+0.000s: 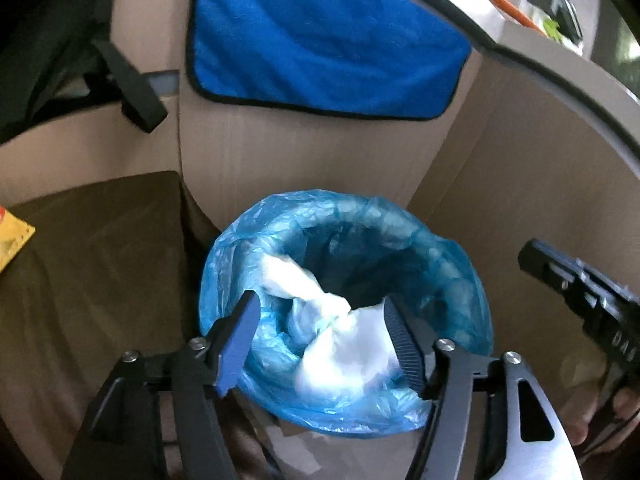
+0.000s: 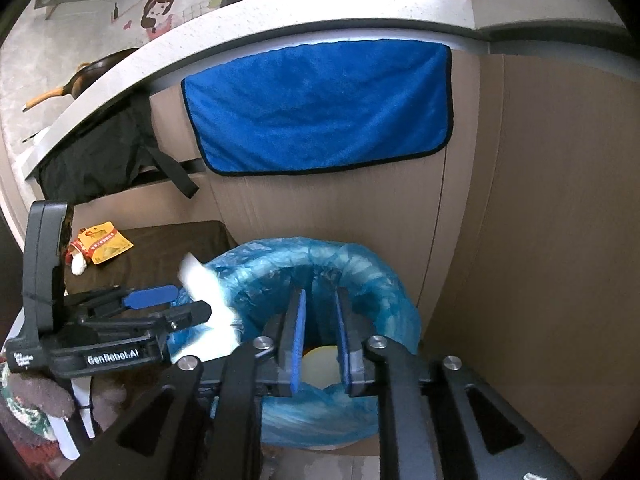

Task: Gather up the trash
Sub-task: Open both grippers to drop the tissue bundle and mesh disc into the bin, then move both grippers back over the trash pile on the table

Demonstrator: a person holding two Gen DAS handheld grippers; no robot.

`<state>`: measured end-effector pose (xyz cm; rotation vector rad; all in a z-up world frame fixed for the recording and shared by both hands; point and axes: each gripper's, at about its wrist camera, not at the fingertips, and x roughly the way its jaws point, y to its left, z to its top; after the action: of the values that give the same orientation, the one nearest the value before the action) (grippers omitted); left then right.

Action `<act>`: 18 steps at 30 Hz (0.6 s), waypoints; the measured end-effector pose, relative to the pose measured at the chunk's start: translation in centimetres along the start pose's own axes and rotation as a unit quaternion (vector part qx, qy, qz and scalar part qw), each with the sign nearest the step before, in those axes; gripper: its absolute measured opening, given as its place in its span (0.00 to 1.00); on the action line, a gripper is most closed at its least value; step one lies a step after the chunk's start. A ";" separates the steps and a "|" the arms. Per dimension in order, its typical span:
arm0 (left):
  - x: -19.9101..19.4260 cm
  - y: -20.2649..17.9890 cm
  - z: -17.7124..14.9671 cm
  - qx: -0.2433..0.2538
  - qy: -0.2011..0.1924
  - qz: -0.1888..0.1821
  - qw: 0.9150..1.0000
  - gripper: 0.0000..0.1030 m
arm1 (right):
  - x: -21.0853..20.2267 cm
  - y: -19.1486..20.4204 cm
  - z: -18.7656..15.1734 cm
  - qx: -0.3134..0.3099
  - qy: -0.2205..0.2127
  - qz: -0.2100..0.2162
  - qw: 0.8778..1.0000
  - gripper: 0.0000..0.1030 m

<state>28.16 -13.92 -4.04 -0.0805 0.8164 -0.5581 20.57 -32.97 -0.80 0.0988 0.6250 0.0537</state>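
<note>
Meanwhile, left gripper [image 1: 320, 340]: jaws apart, crumpled white paper [image 1: 340, 344] loose between them.
Bin [image 1: 460, 272]: blue-lined, below.
Right gripper [image 2: 320, 344]: at three o'clock, narrowly parted, empty.

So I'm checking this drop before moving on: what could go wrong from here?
1. The white crumpled paper sits between the left gripper's open jaws near the bin's near rim, so it might snag on the blue liner or a pad and not fall in.
2. The right gripper hovers close over the same opening, so the two might bump.
3. The yellow snack packet on the brown cushion could be overlooked.
</note>
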 end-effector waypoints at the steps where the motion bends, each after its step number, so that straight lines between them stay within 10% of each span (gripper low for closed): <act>1: -0.2 0.3 0.0 -0.007 -0.002 -0.002 1.000 0.65 | 0.1 0.1 0.0 -0.001 0.001 -0.001 1.000 0.22; 18: -15.4 14.5 -8.0 -0.088 -0.094 0.119 0.985 0.75 | 0.8 9.6 -1.3 -0.046 0.006 0.081 0.996 0.55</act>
<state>20.40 7.29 -3.26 -0.1922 0.6775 -0.2482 20.24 -23.22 -1.24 0.0599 0.6255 0.2403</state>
